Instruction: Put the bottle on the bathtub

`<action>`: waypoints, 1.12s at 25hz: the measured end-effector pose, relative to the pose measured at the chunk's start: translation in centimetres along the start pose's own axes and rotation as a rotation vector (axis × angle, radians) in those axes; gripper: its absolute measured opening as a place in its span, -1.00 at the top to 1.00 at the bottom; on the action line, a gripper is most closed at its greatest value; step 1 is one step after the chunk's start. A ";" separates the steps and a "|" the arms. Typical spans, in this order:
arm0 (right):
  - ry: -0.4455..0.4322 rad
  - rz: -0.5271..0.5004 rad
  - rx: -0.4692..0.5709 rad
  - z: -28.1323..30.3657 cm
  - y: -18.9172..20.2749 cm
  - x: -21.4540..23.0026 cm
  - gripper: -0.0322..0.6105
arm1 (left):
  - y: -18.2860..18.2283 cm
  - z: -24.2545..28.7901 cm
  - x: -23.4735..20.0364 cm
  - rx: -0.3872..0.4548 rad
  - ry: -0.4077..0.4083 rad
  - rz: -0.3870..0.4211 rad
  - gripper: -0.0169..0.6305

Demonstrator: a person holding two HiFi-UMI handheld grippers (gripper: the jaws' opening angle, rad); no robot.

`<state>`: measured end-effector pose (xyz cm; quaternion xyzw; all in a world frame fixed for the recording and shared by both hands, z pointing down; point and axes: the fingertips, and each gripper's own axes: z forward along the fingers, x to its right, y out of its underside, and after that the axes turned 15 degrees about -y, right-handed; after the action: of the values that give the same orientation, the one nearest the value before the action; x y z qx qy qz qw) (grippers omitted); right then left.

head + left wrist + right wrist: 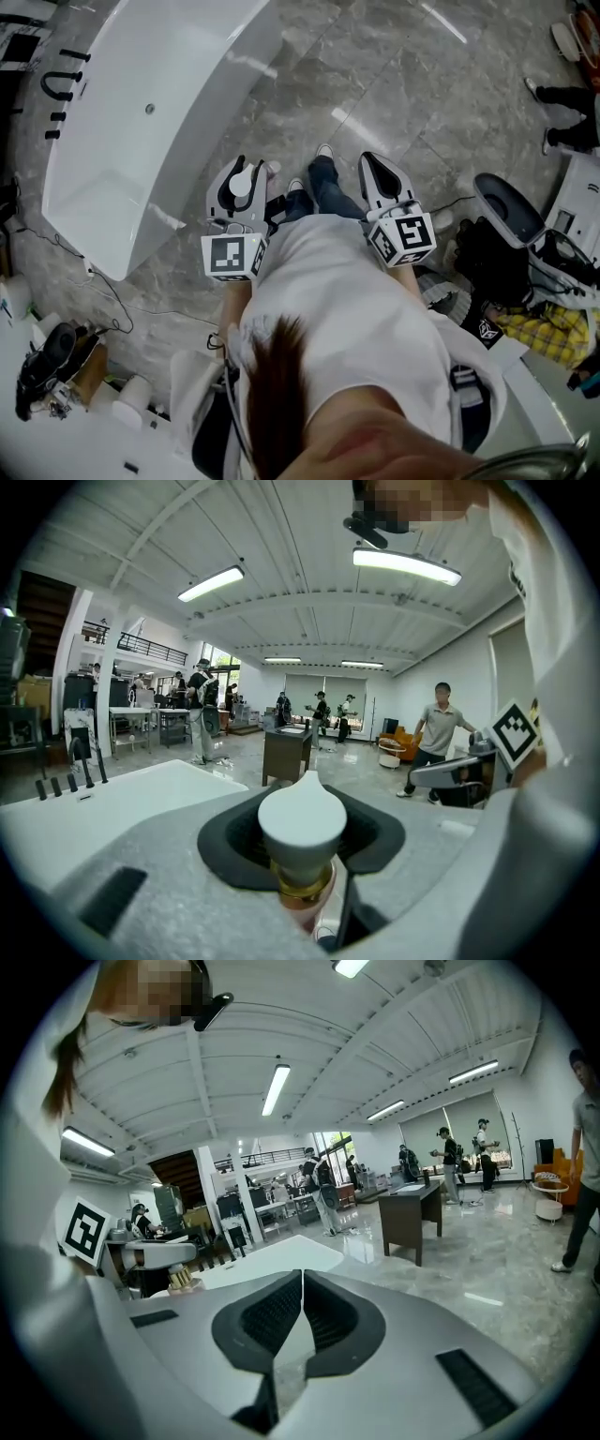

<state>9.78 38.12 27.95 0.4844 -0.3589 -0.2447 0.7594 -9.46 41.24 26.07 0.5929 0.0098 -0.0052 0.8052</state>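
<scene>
Clamping the white-capped bottle [302, 825], the left gripper [240, 184] hangs beside the bathtub [131, 103]; right gripper's [301, 1279] fingers together.

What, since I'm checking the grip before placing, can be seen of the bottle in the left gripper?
The bottle has a smooth white teardrop cap that ends in a small point. Under the cap is a shiny gold collar, and a pinkish body shows just below it; the rest is hidden by the jaws. It stands upright between the dark pads of the left gripper, which clamp it around the cap and neck. Nothing else touches it. It is held above the marble floor, apart from the white bathtub.
</scene>
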 end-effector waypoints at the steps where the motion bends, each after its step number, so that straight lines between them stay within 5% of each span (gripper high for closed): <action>1: -0.003 -0.004 0.000 0.4 -0.4 0.7 0.86 | -0.2 0.8 0.1 0.003 -0.004 -0.002 0.52; 15: -0.047 -0.043 -0.001 2.8 -4.4 10.6 0.86 | -3.9 10.0 2.2 0.074 -0.108 -0.016 0.52; 28: -0.016 0.012 -0.019 6.0 -4.9 15.4 0.86 | -4.7 16.8 2.2 0.032 -0.064 -0.022 0.52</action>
<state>14.54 21.72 29.89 0.4730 -0.3656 -0.2477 0.7624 -7.15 23.80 26.57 0.6052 -0.0098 -0.0333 0.7953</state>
